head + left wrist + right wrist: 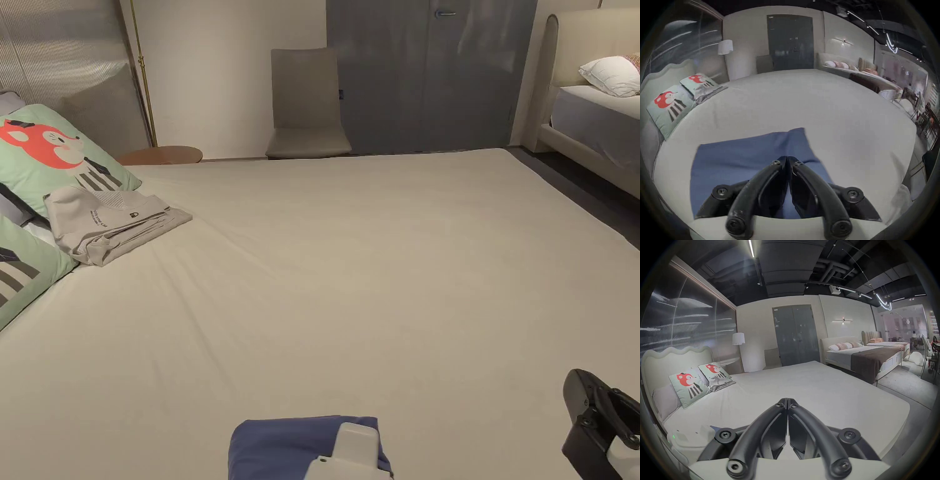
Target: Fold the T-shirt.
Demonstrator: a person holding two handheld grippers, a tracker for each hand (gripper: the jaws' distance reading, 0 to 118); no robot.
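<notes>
A: While both grippers sit at the bed's near edge, we should flag risks, left to right. Far left, by the head edge of the bed (350,262), a grey folded garment (109,228) lies against the fox pillows (47,150). It's well apart from the work, so no snag there.

B: Agreed. Next, the blue T-shirt (740,162)?

A: It lies at the near edge, left of centre, flat and already squared into a rectangle, with one narrower flap running away from us. We judge it partly folded.

B: Left gripper (787,160) state?

A: Jaws are clenched tip to tip. In the left gripper view the tips sit over the blue cloth, but we can't tell whether any fabric is pinched between them or whether they just hover above it.

B: So risk one: if we lift assuming a grasp, nothing comes up, or a single layer does and the fold peels open.

A: Yes. Risk two: the shirt is close to the near edge, so a drag toward us could pull it off the bed.

B: Right gripper (787,402)?

A: Clenched too, nothing between the jaws, above bare sheet to the right of the shirt and well apart from it. With one side unsupported, a one-handed fold would likely skew the flap.
</notes>
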